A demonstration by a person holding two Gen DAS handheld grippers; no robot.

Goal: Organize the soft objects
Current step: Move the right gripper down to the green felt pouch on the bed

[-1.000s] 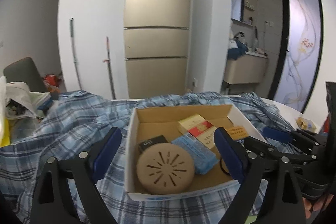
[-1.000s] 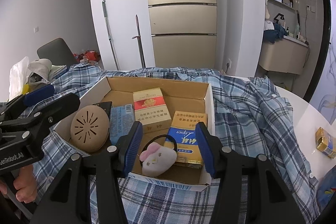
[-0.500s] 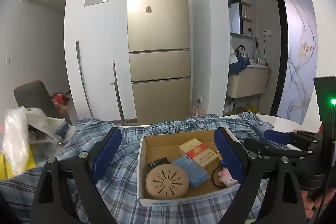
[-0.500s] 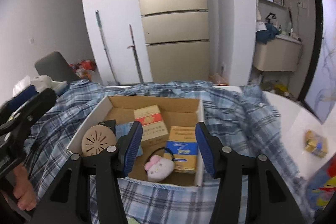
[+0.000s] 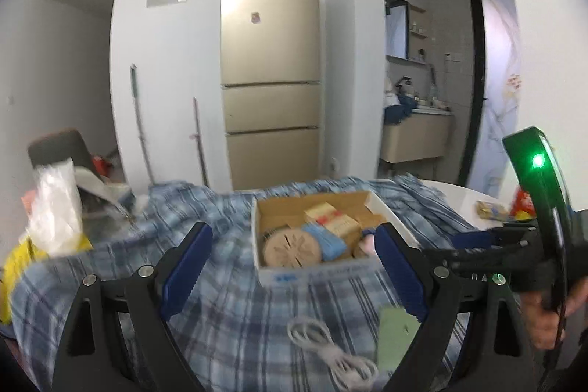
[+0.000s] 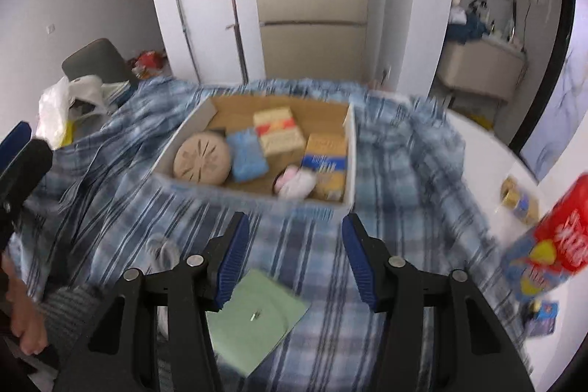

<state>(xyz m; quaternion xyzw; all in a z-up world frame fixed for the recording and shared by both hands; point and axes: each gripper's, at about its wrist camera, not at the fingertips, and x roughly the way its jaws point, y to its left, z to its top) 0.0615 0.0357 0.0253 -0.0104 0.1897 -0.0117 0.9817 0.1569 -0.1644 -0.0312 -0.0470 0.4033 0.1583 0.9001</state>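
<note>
From the left wrist camera, the left gripper (image 5: pixel 288 267) shows two black arms with blue ribbed pads spread wide, nothing between them but the blue-and-white plaid cloth (image 5: pixel 235 300) that drapes the table in soft folds. Beyond the pads sits a shallow cardboard box (image 5: pixel 316 270), white outside and brown inside, holding a round tan disc with radial slots (image 5: pixel 292 247), a light blue packet (image 5: pixel 329 241) and a cream-and-red carton (image 5: pixel 332 219); a pink plush toy (image 5: pixel 367 245) peeps out just beside the right-hand pad. A coiled white cable (image 5: pixel 330 351) and a pale green card (image 5: pixel 397 337) lie flat on the cloth near the lens. A crumpled clear plastic bag (image 5: pixel 55 208) stands at the left edge of the table, and bare white tabletop (image 5: pixel 463 193) shows on the right. From the right wrist camera, motion-blurred, the right gripper (image 6: pixel 294 256) hovers with its blue pads moderately parted, gripping nothing, above open plaid cloth between the green card and the near white wall of the box. The plush toy, small, rounded, pink and white, lies in the box's near right part, touching a yellow-and-blue carton (image 6: pixel 325 164). A red and blue snack bag (image 6: pixel 551 245) rests on the bare table at the right edge.
</note>
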